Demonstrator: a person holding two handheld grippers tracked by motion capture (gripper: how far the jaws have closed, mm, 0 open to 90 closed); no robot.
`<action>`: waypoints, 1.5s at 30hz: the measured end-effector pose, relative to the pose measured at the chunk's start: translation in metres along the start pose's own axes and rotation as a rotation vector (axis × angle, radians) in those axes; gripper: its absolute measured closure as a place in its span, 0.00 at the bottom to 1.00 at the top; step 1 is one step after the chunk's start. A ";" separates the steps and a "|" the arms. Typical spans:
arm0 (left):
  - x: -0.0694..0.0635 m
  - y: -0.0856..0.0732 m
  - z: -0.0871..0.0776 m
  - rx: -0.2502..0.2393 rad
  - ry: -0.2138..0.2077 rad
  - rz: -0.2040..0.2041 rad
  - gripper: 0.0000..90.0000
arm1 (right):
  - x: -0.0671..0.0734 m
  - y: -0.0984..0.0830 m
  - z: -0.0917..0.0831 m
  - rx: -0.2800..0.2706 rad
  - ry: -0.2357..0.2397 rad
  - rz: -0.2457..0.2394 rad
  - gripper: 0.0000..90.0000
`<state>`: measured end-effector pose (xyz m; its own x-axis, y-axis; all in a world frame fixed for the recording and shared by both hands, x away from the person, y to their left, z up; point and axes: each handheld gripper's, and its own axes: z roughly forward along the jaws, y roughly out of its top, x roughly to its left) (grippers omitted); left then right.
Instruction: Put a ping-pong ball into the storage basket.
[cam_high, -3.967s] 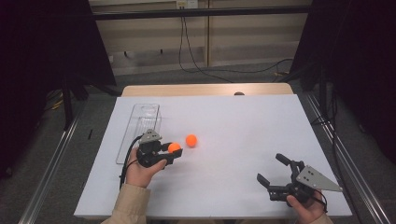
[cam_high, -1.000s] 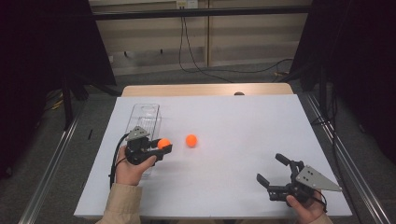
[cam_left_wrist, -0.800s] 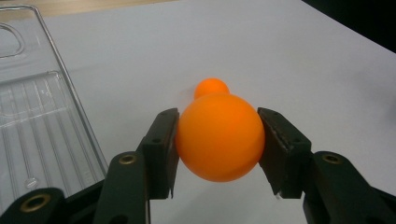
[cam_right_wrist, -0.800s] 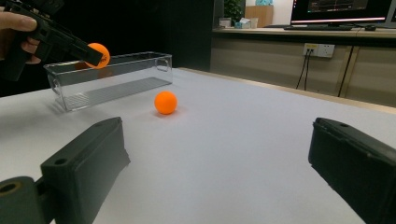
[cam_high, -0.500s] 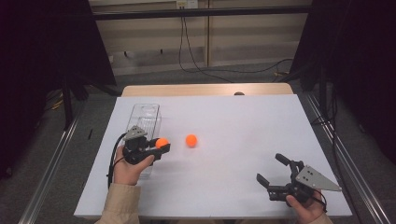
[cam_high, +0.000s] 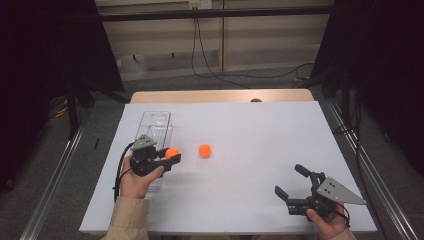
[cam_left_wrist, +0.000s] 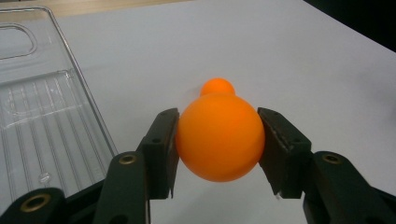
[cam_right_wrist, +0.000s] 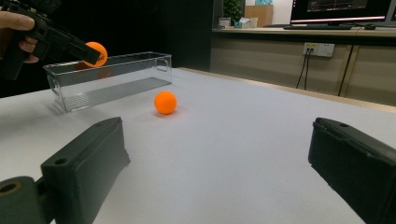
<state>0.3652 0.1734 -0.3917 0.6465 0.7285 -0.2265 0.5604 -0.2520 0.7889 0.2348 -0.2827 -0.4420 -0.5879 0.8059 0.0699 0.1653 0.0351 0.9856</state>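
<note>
- My left gripper (cam_high: 172, 156) has its jaws clamped on one ball (cam_left_wrist: 219, 136), just beside the bin (cam_high: 155, 126).
- Other ball (cam_high: 204, 150) sits on the table (cam_high: 260, 130) at its 3 o'clock.
- Right gripper (cam_high: 291, 183) is wide open, holding nothing.

A ball (cam_left_wrist: 219, 137) sits between the jaws of the left gripper (cam_high: 167, 158), raised above the table (cam_high: 260, 130). A clear plastic bin (cam_high: 155, 131) lies to its left. A second ball (cam_high: 204, 150) rests on the table just ahead of it. The right gripper (cam_high: 289, 181) sits far to its right, nearer the person.
</note>
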 end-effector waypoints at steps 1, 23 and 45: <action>0.000 0.000 0.000 0.000 0.000 0.000 0.56 | 0.000 0.000 0.000 0.000 0.000 0.000 0.04; 0.005 0.000 -0.005 -0.012 0.017 -0.012 0.57 | 0.000 0.000 0.000 -0.001 0.001 0.007 0.04; 0.010 -0.001 -0.012 -0.022 0.039 -0.018 0.56 | 0.000 0.000 0.000 -0.002 0.002 0.004 0.04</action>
<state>0.3652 0.1884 -0.3877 0.6156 0.7570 -0.2190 0.5599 -0.2245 0.7976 0.2351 -0.2825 -0.4421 -0.5887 0.8049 0.0744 0.1664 0.0306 0.9856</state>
